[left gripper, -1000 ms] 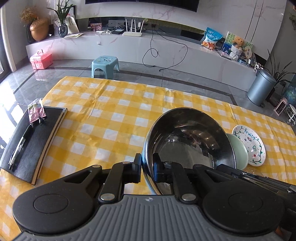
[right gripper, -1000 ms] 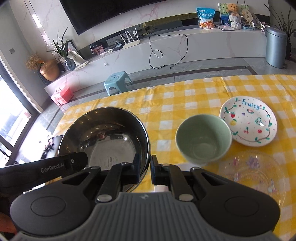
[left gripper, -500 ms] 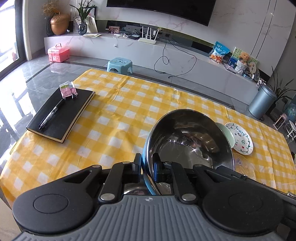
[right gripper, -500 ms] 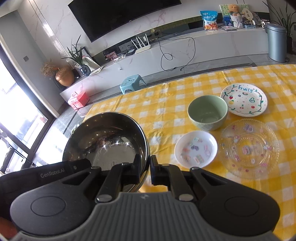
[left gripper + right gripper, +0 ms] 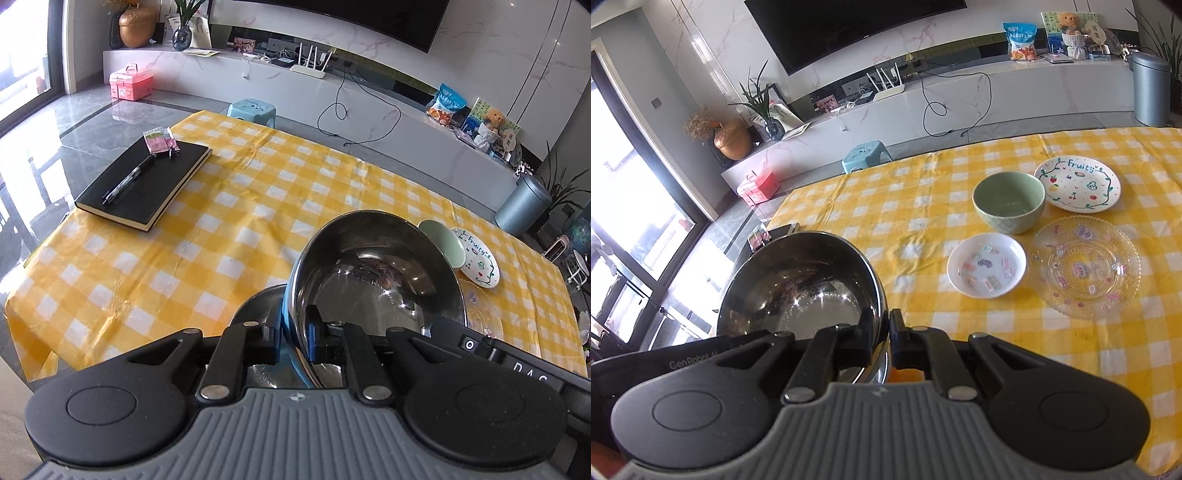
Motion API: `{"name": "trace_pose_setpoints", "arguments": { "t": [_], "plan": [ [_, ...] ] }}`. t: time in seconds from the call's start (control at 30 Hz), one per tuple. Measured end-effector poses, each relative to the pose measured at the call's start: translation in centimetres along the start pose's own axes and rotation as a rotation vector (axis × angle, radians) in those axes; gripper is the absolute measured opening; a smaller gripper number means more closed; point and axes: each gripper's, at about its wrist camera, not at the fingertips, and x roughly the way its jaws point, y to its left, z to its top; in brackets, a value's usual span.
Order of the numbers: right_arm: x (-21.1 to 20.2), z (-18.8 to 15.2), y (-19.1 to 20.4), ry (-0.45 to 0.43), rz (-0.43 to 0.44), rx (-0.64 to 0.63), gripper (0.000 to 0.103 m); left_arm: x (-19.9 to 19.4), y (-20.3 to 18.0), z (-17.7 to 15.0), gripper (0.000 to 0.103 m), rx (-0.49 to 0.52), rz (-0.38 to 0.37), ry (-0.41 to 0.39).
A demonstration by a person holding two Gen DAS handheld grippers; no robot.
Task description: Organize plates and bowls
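Bare checked tablecloth (image 5: 236,221) beyond steel bowl (image 5: 376,273)

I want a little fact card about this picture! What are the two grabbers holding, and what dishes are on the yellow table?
held thing: steel bowl, lifted above the table
left gripper: shut on the bowl's rim
right gripper: shut on the bowl's rim
green bowl: upright, empty, on the tablecloth
fruit plate: white, painted fruits, behind and right of the green bowl
small white dish: in front of the green bowl
clear glass plate: right of the small dish
other things: black notebook with a pen on top
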Motion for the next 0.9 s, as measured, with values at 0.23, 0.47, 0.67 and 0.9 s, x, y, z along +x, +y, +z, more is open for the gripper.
{"name": "trace_pose_setpoints", "arguments": {
  "t": [0.23, 0.47, 0.67, 0.9],
  "plan": [
    [1.1, -0.9, 0.2, 0.045, -0.003, -0.001, 0.005, 0.5, 1.1, -1.0, 0.015, -0.032, 0.001, 0.040],
    [2.4, -1.6, 0.8, 0.078, -0.010, -0.010, 0.004, 1.2, 2.6, -1.5, 0.015, -0.072, 0.015, 0.073],
    [3.2, -1.8, 1.4, 0.097, -0.016, -0.032, 0.004, 1.6, 3.3, -1.7, 0.016, -0.081, 0.022, 0.095],
    [3.9, -1.8, 1.5, 0.100, -0.031, -0.049, 0.004, 1.9, 3.5, -1.7, 0.016, -0.081, 0.018, 0.103]
  ]
}}
